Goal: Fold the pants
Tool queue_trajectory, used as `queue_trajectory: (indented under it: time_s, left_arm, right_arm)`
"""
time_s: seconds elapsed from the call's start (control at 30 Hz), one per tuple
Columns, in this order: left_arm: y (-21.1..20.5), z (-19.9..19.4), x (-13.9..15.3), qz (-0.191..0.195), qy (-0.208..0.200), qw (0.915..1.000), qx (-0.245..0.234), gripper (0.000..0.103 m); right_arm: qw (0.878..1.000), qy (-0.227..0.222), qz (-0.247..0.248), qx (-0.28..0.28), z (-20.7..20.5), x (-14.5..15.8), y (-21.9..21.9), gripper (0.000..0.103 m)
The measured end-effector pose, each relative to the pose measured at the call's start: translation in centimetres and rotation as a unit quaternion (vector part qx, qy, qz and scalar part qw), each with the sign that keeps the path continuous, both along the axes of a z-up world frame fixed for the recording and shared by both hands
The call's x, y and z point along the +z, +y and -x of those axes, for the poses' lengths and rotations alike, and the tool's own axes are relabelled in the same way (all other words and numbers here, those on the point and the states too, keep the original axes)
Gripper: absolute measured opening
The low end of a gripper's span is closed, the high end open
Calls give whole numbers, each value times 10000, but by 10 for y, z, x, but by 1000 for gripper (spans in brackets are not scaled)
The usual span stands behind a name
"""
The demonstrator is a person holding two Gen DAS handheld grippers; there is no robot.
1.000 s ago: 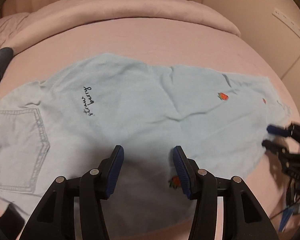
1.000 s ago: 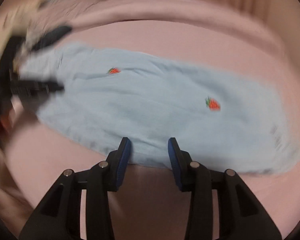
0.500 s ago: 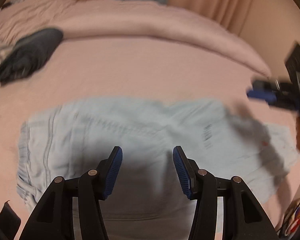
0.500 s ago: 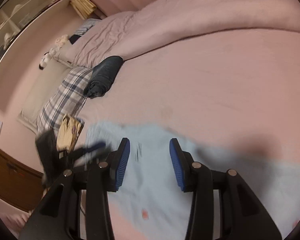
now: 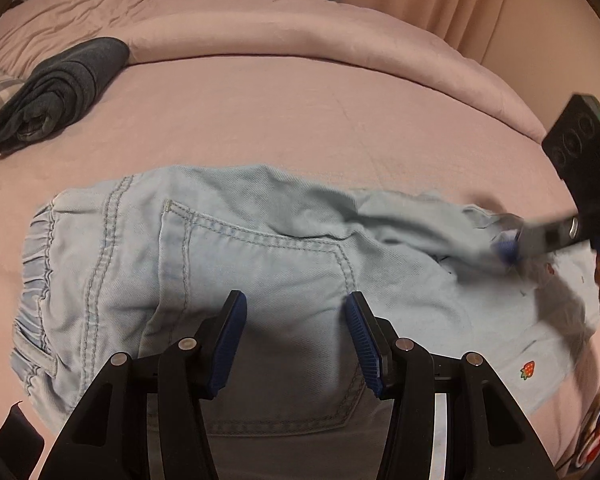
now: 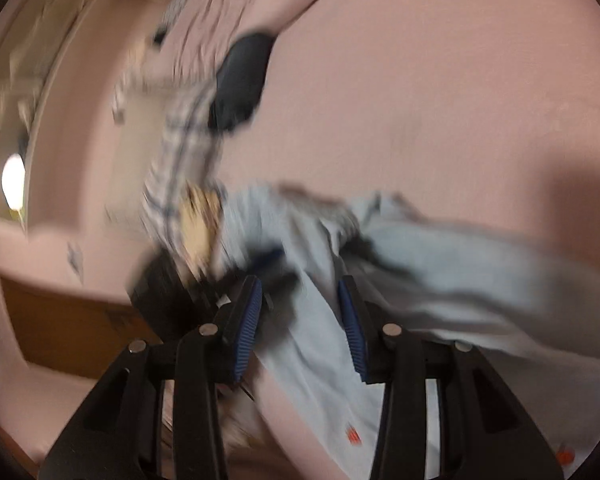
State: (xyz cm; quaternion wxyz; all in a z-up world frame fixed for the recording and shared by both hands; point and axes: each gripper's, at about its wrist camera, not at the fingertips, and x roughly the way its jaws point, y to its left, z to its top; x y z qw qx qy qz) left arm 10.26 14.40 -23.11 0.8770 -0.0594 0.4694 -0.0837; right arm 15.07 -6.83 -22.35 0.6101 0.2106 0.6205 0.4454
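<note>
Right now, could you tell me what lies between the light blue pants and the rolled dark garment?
Only bare pink bedsheet separates the pants from the dark garment; the left wrist view shows it.

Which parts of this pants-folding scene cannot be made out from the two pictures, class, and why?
- Left wrist view: the right gripper tips are motion-blurred over the pants; grip unclear.
- Left wrist view: the pants' near edge is hidden behind the left gripper.
- Right wrist view: the whole picture is smeared; the dark bundle is unreadable.

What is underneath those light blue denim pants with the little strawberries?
The light blue denim pants lie on a pink bed sheet, which shows all around them. Whatever sits directly beneath the cloth is covered.
</note>
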Motion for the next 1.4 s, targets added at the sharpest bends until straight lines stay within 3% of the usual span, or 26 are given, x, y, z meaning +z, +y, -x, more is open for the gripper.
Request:
queue_trajectory:
  time_s: [0.1, 0.37, 0.5, 0.6, 0.67, 0.7, 0.8, 0.87, 1.03, 1.13, 1.17, 1.23, 1.4]
  left_arm:
    - [-5, 1, 0, 8, -8, 10000, 35, 51]
    - [0, 2, -2, 108, 0, 9999, 37, 51]
    - [2, 6, -2, 117, -26, 9999, 22, 51]
    - [4, 10, -2, 73, -70, 9999, -56, 51]
    - [5, 12, -3, 32, -78, 9999, -106, 51]
    - [4, 13, -3, 22, -78, 9999, -117, 52]
    - [5, 14, -3, 19, -71, 9999, -140, 52]
    - [6, 15, -3, 20, -59, 9999, -142, 52]
    - [11, 14, -3, 56, -9, 9999, -121, 52]
    - [15, 14, 5, -10, 144, 9999, -53, 52]
    - [17, 14, 9, -56, 182, 9998, -7, 52]
    - [25, 18, 25, -37, 76, 9999, 96, 52]
    - [25, -1, 48, 206, -213, 9995, -77, 52]
  right_arm:
    - [9991, -104, 396, 88, 12, -7, 2, 40]
    - [9980, 301, -183, -522, 2, -14, 16, 41]
    - [9974, 424, 34, -586, -16, -24, 28, 40]
    - [9982, 362, 185, -440, -24, -24, 39, 28]
    - [9988, 103, 268, -391, -29, -17, 40, 13]
    - [9989, -103, 283, -357, -32, -13, 42, 11]
    - [9961, -634, 579, -222, -39, -8, 50, 8]
    - [9898, -928, 1061, -186, -46, -12, 60, 8]
    - [9788, -1383, 1501, -147, -64, -27, 73, 7]
    - [9681, -1545, 1913, -485, -79, -28, 70, 4]
    - [9683, -1507, 1882, -647, -84, -24, 65, 12]
    - [9612, -1789, 1886, -923, -84, -4, 53, 12]
    - [9471, -2779, 1482, -615, -38, 57, 43, 12]
